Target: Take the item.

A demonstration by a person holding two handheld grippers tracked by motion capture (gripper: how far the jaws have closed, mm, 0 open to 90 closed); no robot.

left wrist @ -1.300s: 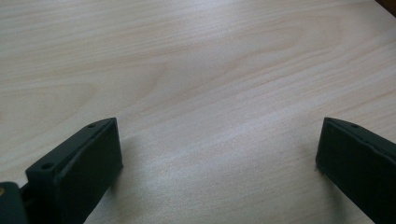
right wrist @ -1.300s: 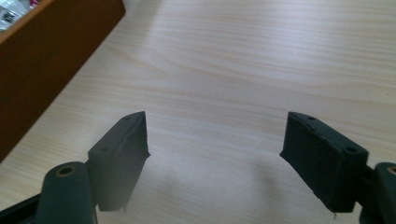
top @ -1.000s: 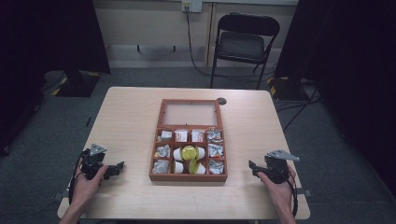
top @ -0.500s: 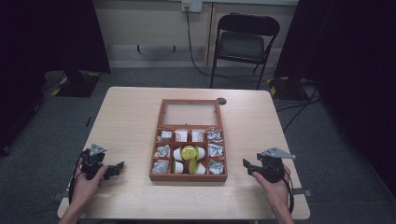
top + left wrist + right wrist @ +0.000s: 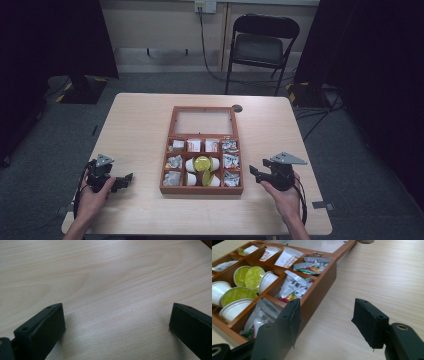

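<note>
High view: your right claw [image 5: 256, 172] hangs released just right of the wooden box [image 5: 202, 189], nothing between them. Sachets [image 5: 293, 287] fill the compartments nearest it; white pods with green lids [image 5: 237, 293] crowd the middle ones. Your left claw [image 5: 125, 180], also spread and empty, rests on bare table [image 5: 140, 130] well left of the box.
</note>
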